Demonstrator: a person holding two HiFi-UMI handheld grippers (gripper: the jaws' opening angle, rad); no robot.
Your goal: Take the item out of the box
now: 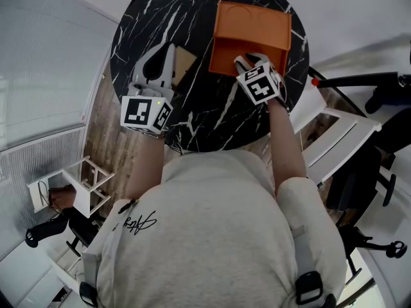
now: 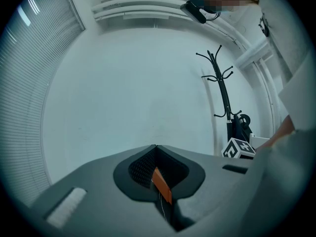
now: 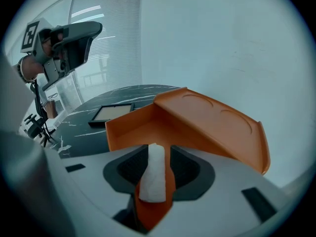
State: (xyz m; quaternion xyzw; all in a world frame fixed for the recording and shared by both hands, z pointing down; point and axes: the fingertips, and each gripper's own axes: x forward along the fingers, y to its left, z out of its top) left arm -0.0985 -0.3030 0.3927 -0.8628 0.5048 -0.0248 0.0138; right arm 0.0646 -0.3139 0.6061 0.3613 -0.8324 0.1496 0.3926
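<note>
The orange box (image 1: 250, 37) stands open on the round black marble table (image 1: 212, 124), its lid (image 3: 217, 125) tilted back and its inside bare. My right gripper (image 1: 247, 61) hovers at the box's near wall. Its jaws (image 3: 159, 149) are parted, and a white rolled item (image 3: 154, 174) lies lengthwise in the gap, with a sliver of room on its right side. My left gripper (image 1: 157, 53) is raised at the table's left and points up at the wall. Its jaws (image 2: 156, 149) meet at the tips and hold nothing I can make out.
A flat tan board in a black frame (image 1: 185, 63) lies on the table between the left gripper and the box. A white chair (image 1: 334, 133) stands at the right, a small white shelf (image 1: 83, 185) on the floor at the left. A coat stand (image 2: 222, 83) rises by the wall.
</note>
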